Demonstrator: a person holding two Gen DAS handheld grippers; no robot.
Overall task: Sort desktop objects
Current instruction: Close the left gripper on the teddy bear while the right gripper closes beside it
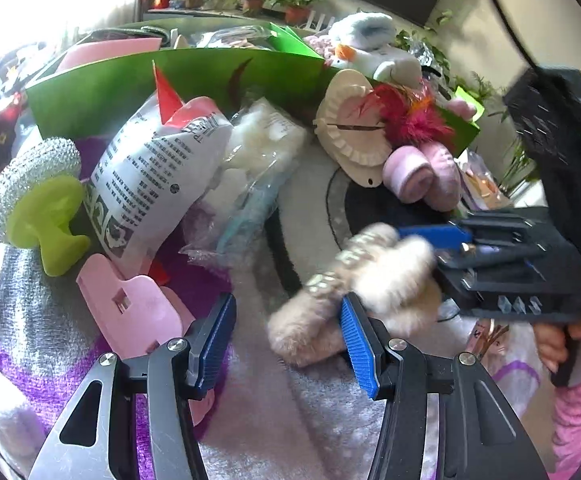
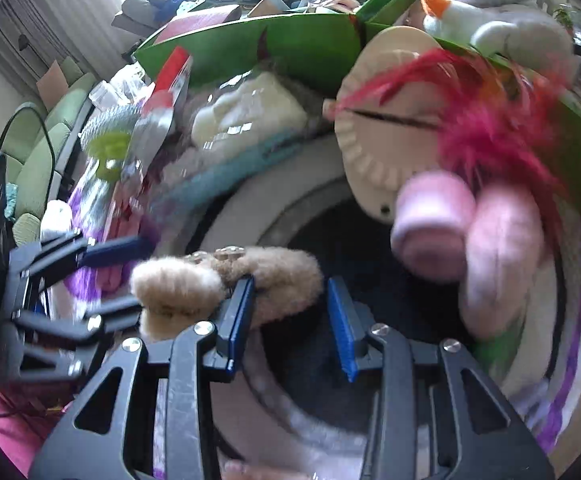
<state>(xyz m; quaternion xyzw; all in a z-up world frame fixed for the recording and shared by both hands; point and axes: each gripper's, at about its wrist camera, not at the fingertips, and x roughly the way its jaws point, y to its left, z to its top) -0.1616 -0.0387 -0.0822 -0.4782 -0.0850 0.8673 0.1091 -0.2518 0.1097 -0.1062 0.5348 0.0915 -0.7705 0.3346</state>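
Both spread tongs (image 1: 288, 334) (image 2: 292, 322) flank fuzzy clip (image 1: 354, 292); duck (image 1: 370, 46) fills green box (image 1: 194, 76).

Left wrist camera: sitting just behind the left gripper (image 1: 288, 320), looking forward and slightly down along its blue pads, close over the cluttered fabric surface. It is facing the green box wall (image 1: 170, 80) at the back, with the right gripper (image 1: 442, 248) entering from its right edge.

Right wrist camera: riding behind the right gripper (image 2: 290, 308), also low and near, aiming toward the same green box wall (image 2: 290, 48), the left gripper (image 2: 130, 276) showing at its left edge.

Shared ground: both views are taking in the fluffy beige hair clip (image 1: 370, 280) (image 2: 226, 280), the round cream dumpling mould (image 1: 350, 132) (image 2: 382, 128), the rolled pink socks (image 1: 422, 172) (image 2: 470, 232) and the white plush duck (image 1: 374, 52) (image 2: 498, 12).
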